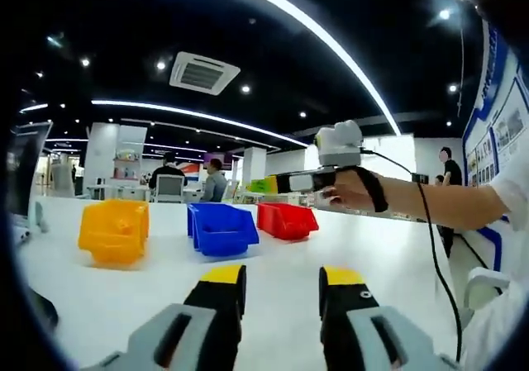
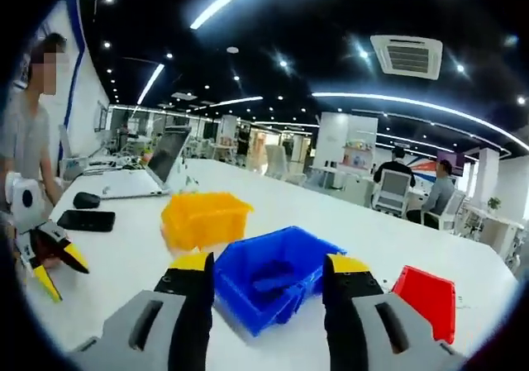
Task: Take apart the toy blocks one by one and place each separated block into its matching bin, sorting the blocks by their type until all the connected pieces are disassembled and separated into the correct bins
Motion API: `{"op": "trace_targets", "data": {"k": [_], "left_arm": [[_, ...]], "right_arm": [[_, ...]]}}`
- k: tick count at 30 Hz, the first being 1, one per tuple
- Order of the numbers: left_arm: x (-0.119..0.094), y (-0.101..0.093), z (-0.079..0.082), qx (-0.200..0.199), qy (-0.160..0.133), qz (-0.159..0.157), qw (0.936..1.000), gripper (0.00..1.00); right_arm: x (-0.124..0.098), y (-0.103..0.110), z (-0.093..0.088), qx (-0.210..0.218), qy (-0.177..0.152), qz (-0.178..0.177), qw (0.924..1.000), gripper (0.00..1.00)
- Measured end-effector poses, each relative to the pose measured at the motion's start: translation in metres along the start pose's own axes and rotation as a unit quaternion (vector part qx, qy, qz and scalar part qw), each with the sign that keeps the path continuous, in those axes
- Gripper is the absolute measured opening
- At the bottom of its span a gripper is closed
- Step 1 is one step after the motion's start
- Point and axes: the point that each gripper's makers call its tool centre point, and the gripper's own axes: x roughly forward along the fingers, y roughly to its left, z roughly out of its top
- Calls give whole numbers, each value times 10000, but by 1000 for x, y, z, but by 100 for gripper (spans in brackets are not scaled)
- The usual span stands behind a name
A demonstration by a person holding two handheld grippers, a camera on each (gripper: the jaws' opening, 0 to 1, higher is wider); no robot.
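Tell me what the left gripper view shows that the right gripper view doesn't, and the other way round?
Left gripper view: the right gripper held up in a person's hand, gripping something green and yellow.

Right gripper view: a laptop, a mouse, a phone, and the left gripper with its jaws apart.

Both: the white table, yellow bin, blue bin, red bin, and seated people in the background.

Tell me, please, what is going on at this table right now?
A person holds a gripper in each hand above a white table with three bins: yellow bin, blue bin and red bin. The left gripper is open and holds nothing. The right gripper, also open, hangs over the blue bin. A laptop, mouse and phone lie at the far end.
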Motion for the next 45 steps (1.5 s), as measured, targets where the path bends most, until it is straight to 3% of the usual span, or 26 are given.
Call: {"op": "trace_targets", "data": {"k": [8,14,20,27,29,30,31,32,38,45], "left_arm": [[0,0,-2,-33,44,-25,10000,37],[-2,1,1,-139,-25,-5,9999,37],[-3,1,2,-167,-53,-3,9998,36],[-3,-2,2,-129,-57,-67,9999,36],[-4,-1,3,-120,-81,-47,9999,36],[-4,-1,3,-118,-93,-36,9999,36],[-4,0,3,-121,-96,-26,9999,36],[-4,0,3,-127,-107,-36,9999,36],[-3,-5,1,-61,-59,-105,9999,36],[-3,-3,3,-106,-85,-96,9999,37]], "right_arm": [[-105,9,-3,124,-365,-211,9990,51],[-171,5,-28,290,-456,-586,9968,50],[-212,8,-64,542,-435,-838,9941,51],[-220,31,-89,601,-711,-708,9931,54],[-217,35,-96,1032,-739,-655,9898,54],[-218,31,-101,594,-468,-732,9945,53],[-218,30,-93,539,-698,-744,9933,51],[-217,35,-89,840,-793,-595,9915,52],[-214,20,-90,1261,-839,-585,9867,52],[-209,22,-92,1256,-712,-558,9879,53]]}}
